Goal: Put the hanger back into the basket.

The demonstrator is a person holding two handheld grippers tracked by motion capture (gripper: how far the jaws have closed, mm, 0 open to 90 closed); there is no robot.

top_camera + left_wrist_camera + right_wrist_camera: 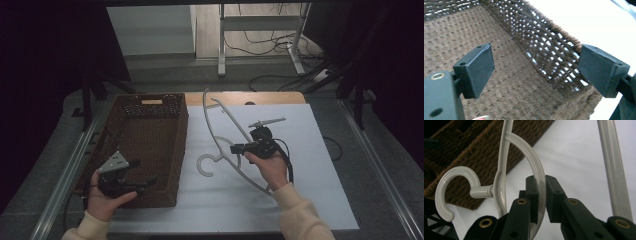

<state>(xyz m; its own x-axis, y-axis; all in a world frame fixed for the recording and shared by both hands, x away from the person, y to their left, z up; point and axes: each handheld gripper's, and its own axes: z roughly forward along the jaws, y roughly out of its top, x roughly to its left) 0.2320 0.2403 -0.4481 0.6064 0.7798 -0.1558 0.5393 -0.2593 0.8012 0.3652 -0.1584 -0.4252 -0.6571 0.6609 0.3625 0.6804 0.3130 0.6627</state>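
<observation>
The right tongs (239, 148) are clenched on a white plastic hanger (222, 131), the 2 black jaws pinching one of its curved ribs near the neck, as the right gripper view shows with the pads pressed on either side of the rib (537, 173). The hanger is tilted and lifted off the white sheet (310, 165) that covers the tabletop, with its hook (206, 165) low on the basket side and its long arm rising away toward the far edge; whether any part of it touches the sheet I cannot tell. It sits just right of the brown wicker basket (172, 150), close to the basket's right wall. The left tongs (142, 186) are released, their 2 jaws standing wide apart with nothing between them, and they hover inside the basket near its front right corner, over the woven floor (506, 82). The left hand (105, 200) holds that gripper at the basket's near edge.
</observation>
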